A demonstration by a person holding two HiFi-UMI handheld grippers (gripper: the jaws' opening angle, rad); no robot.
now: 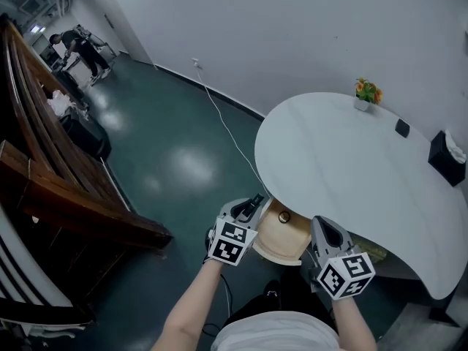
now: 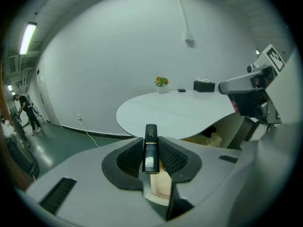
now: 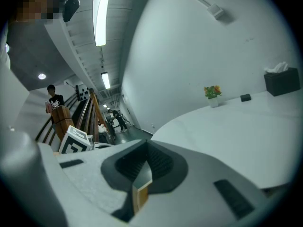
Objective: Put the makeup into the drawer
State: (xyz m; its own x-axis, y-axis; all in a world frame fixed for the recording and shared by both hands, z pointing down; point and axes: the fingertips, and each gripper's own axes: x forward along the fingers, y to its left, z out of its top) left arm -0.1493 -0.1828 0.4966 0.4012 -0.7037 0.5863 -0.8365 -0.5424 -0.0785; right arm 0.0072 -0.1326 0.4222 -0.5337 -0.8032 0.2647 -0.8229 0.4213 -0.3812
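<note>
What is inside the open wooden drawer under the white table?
In the pale wooden drawer lies a small dark ring-shaped thing; the rear is hidden under the white round table.

White table [image 1: 329, 159]: plant [image 1: 367, 93], tissue box [image 1: 447, 156]

Two claws [image 1: 256, 202] [image 1: 320, 224]; one makeup stick [image 2: 150, 148]; one drawer [image 1: 274, 241]; one table [image 1: 344, 159]; one flower pot [image 1: 366, 93]; one tissue box [image 1: 446, 156]; perhaps one phone [image 1: 402, 128].

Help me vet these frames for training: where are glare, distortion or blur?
Head view: sharp, with soft glare patches on the glossy floor. Left gripper view: strong fisheye bending and dark corners, yet the black makeup tube is crisp. Right gripper view: same fisheye, ceiling light blown out.
</note>
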